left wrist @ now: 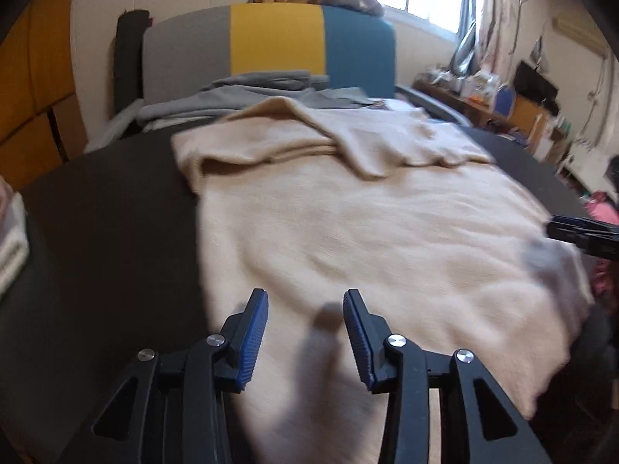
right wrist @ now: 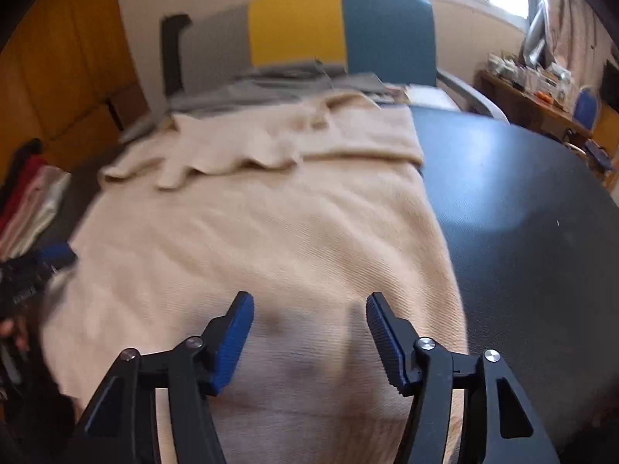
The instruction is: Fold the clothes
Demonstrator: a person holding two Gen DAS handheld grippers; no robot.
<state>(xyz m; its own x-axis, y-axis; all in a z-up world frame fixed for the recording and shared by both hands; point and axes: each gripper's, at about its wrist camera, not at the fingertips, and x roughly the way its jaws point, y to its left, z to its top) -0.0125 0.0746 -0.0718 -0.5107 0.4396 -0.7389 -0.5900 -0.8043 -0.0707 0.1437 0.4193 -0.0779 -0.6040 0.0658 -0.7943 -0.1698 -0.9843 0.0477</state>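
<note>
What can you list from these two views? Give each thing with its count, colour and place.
sweater: one, cream, spread flat on the table, sleeves folded across its far end
table: one, dark, under the sweater
grey clothes: a pile, grey, beyond the sweater
chair: one, grey, yellow and teal back, behind the table
folded clothes: a stack, red, pink and white, table's left edge
left claw: one, black with blue pads, open over the sweater's near edge
right claw: one, same colours, open likewise
</note>
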